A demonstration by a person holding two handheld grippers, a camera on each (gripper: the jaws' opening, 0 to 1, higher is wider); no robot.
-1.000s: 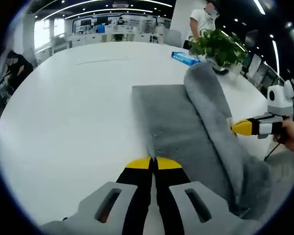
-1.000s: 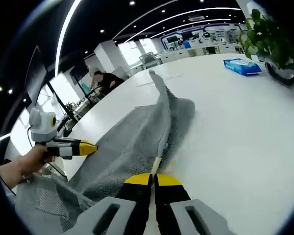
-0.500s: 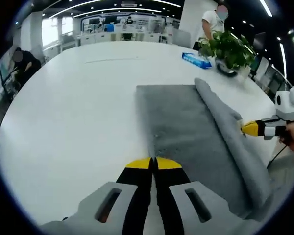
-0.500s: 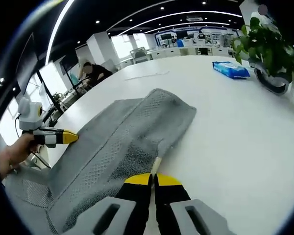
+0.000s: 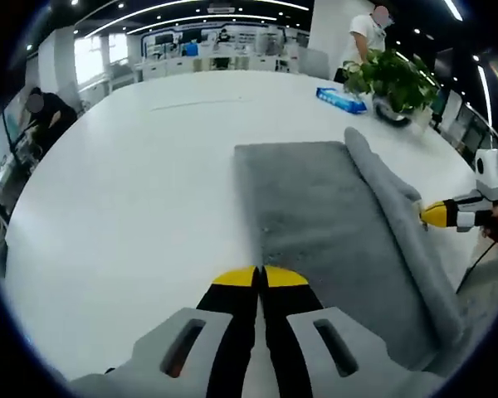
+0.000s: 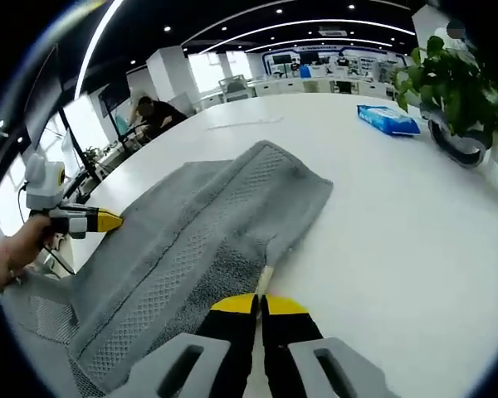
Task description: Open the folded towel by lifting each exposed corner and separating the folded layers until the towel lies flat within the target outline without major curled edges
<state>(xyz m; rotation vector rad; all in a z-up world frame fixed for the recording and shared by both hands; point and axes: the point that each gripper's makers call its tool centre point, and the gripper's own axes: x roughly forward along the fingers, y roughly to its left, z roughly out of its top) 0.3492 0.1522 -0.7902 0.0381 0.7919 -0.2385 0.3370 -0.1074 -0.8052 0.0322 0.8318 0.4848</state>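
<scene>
The grey towel [image 5: 315, 215] lies on the white table [image 5: 133, 199], its right long edge still rolled over in a thick fold [image 5: 390, 199]. My left gripper [image 5: 260, 277] is shut on the towel's near left edge, yellow tips together. From the right, my right gripper [image 5: 428, 215] reaches in at the rolled edge. In the right gripper view the towel [image 6: 191, 232] spreads to the left in two layers. There my right gripper [image 6: 260, 303] is shut on its near edge by a pale tag [image 6: 266, 279]. The left gripper [image 6: 108, 221] sits at the far side.
A potted plant [image 5: 390, 79] and a blue packet [image 5: 340, 98] stand beyond the towel; both appear again as plant [image 6: 452, 83] and packet [image 6: 386, 118]. A person stands behind the plant [image 5: 369, 29]; another sits at the table's far side [image 6: 153, 112].
The towel's raised fold has come down onto the table and the towel has spread wider. My right gripper has moved outward and lower with its edge; the left has stayed put.
</scene>
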